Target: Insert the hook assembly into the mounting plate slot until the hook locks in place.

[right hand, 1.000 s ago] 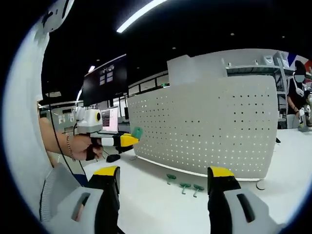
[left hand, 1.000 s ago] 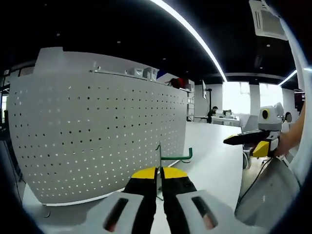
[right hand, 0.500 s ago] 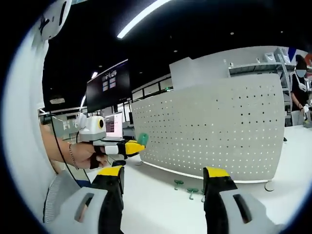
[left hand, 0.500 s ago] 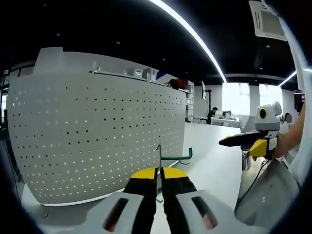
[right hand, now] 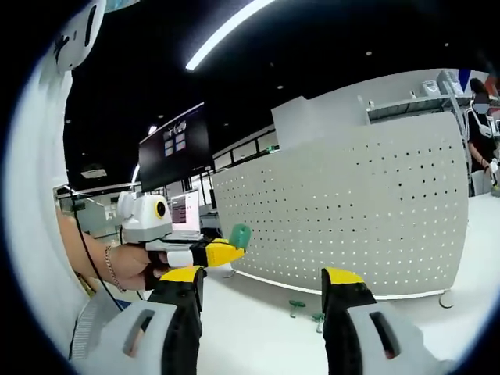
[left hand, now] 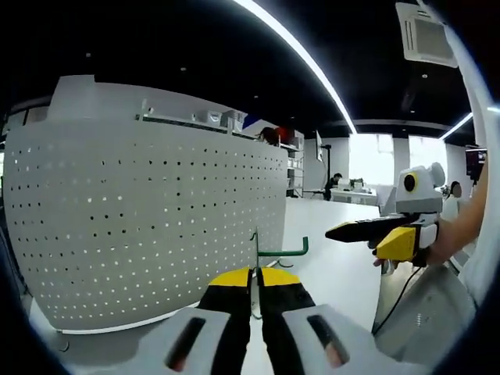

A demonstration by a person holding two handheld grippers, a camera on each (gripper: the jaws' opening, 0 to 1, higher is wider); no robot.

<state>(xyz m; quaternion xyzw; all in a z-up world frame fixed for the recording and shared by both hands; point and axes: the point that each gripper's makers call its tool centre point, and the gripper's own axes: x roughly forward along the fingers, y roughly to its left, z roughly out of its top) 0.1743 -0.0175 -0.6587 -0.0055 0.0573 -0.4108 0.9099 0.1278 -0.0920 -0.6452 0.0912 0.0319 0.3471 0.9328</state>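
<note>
A white perforated mounting plate [left hand: 148, 226] [right hand: 351, 211] stands upright on the white table. My left gripper [left hand: 255, 279] is shut on a green wire hook assembly [left hand: 277, 251], whose metal stem rises between the jaws and whose green arm points right, a short way in front of the plate. In the right gripper view the left gripper [right hand: 228, 248] comes in from the left, a person's hand on it, the green hook tip [right hand: 240, 235] at its nose. My right gripper [right hand: 262, 281] stands open with nothing between its jaws; it also appears at the right of the left gripper view [left hand: 344, 230].
Several spare green hooks [right hand: 301, 308] lie on the table at the foot of the plate. A dark monitor [right hand: 173, 142] hangs at the back left. Shelving sits behind the plate, and a person [right hand: 482, 133] stands at the far right. White tabletop [left hand: 336, 266] stretches right of the plate.
Both views have drifted slightly. The right gripper has moved further left in the left gripper view, closer to the hook. The left gripper stays shut on the hook.
</note>
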